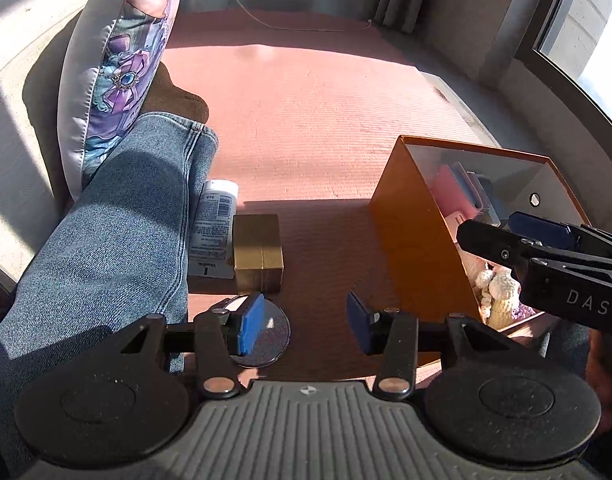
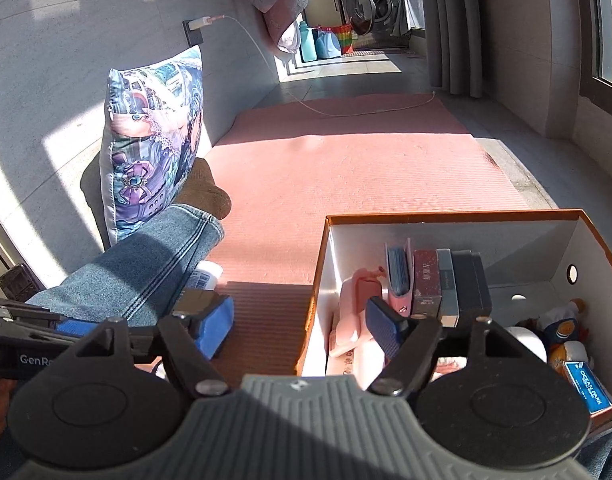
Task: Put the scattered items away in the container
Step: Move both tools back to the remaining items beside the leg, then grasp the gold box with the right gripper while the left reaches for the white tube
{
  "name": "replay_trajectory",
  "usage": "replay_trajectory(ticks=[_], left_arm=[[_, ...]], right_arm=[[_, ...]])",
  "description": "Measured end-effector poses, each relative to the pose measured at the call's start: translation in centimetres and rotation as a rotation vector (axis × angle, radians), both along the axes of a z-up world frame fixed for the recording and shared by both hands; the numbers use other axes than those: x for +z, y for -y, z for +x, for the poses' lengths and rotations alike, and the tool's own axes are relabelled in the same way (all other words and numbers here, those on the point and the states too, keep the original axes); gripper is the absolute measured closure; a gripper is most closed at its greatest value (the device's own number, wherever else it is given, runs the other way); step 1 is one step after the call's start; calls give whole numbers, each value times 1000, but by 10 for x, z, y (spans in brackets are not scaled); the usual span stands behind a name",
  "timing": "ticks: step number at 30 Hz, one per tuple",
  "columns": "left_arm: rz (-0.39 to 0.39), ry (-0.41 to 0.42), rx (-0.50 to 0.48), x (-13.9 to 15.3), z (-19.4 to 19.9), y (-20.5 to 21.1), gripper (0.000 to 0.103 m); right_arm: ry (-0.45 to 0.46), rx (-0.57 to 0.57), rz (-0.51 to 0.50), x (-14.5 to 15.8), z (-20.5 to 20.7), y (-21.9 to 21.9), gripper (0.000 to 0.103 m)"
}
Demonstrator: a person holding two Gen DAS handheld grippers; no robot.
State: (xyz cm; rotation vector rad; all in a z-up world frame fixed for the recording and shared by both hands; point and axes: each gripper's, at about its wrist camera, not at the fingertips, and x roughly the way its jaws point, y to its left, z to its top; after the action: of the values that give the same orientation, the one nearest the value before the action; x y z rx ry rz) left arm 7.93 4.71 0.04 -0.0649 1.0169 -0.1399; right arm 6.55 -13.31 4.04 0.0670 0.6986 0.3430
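On the pink mat lie a gold box (image 1: 258,252), a white lotion tube (image 1: 214,232) beside a person's leg, and a dark round disc (image 1: 266,336). My left gripper (image 1: 306,320) hovers open just above the disc and the gold box, with nothing between its blue pads. The orange box (image 1: 413,216) stands to the right. My right gripper (image 2: 300,328) is open and empty over the box's left wall (image 2: 317,280). One pad is inside, above a pink item (image 2: 353,320); the other is outside. The box also holds upright small boxes (image 2: 437,280) and plush toys (image 2: 561,328).
A person's leg in jeans (image 1: 118,232) with a brown sock (image 1: 174,96) lies along the left of the mat. A printed cushion (image 1: 118,64) leans on the wall behind it. A white cable (image 2: 345,110) crosses the mat's far end. Curtains and a window are at right.
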Motion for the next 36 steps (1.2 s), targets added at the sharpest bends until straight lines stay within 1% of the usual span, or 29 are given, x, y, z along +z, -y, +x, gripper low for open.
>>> replay_trajectory(ticks=[3, 6, 8, 10, 11, 12, 13, 17, 22, 24, 26, 29, 32, 34, 36], left_arm=[[9, -36, -16, -3, 0, -12, 50], [-7, -74, -35, -4, 3, -24, 50], [1, -98, -44, -5, 6, -31, 50], [30, -106, -65, -5, 9, -33, 51], [47, -108, -79, -6, 11, -34, 54], [64, -109, -92, -6, 13, -34, 58], [81, -107, -103, -7, 15, -34, 59], [133, -103, -133, -7, 25, -38, 59], [146, -99, -115, -4, 40, -52, 60], [139, -105, -131, -5, 42, -54, 60], [169, -101, -158, -6, 43, -52, 62], [180, -104, -183, -10, 43, -50, 62], [186, -102, -202, -15, 44, -46, 62], [192, -103, -215, -17, 44, -43, 62], [203, -109, -227, -20, 45, -41, 62]], right_arm=[[-15, 80, -57, -5, 4, -23, 28], [-40, 138, -91, -13, 9, -43, 29], [-76, 164, -94, -21, 14, -55, 32], [-106, 180, -76, -27, 20, -65, 34], [-123, 188, -66, -30, 25, -70, 34], [-137, 194, -61, -33, 29, -76, 35], [-147, 197, -60, -36, 33, -81, 38], [-197, 205, -31, -45, 56, -96, 40], [-240, 226, -27, -58, 77, -115, 39], [-258, 221, -16, -64, 86, -122, 37], [-263, 217, -22, -68, 92, -128, 36], [-280, 212, -53, -76, 101, -136, 37], [-304, 222, -49, -83, 106, -137, 40], [-314, 237, -27, -83, 106, -136, 50], [-310, 243, -48, -80, 103, -134, 51]])
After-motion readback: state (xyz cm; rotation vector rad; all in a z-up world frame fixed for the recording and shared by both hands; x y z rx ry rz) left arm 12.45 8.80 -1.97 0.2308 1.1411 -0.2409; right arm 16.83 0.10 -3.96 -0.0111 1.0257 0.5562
